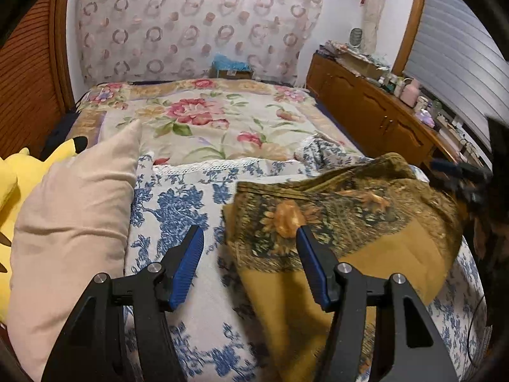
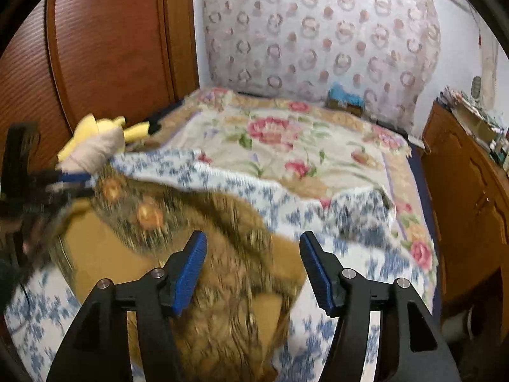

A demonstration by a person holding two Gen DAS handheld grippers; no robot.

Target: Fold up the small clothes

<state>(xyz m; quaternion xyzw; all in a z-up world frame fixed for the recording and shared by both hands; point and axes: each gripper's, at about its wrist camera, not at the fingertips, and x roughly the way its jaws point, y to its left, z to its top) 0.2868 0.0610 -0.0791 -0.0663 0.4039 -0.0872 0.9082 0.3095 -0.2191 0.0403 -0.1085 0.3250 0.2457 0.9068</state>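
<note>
Your left gripper point(image 1: 249, 238) is spread wide with nothing between its blue pads point(image 1: 187, 267), hovering above the near left edge of the mustard-and-brown patterned cloth point(image 1: 343, 222). That cloth lies rumpled on the blue-and-white floral bedspread point(image 1: 178, 203), with a plain mustard panel toward you and a dark flowered band farther off. Your right gripper point(image 2: 253, 238) is likewise released, its fingers parted over the same cloth point(image 2: 222, 286), which looks heavily blurred in the right wrist view and partly bunched beneath you. Each gripper shows in the other's view: the right one point(image 1: 461, 175) at the cloth's far right edge, the left one point(image 2: 66, 181) by the cloth's far left corner, though whether either touches the fabric there cannot be told. To the left sits a beige pillow point(image 1: 73, 222) with a yellow plush toy point(image 1: 19, 172) behind it. Farther away, a cream blanket with pink flowers point(image 1: 206, 117) covers the bed, and a wooden cabinet point(image 1: 366, 108) runs along the right wall.
</note>
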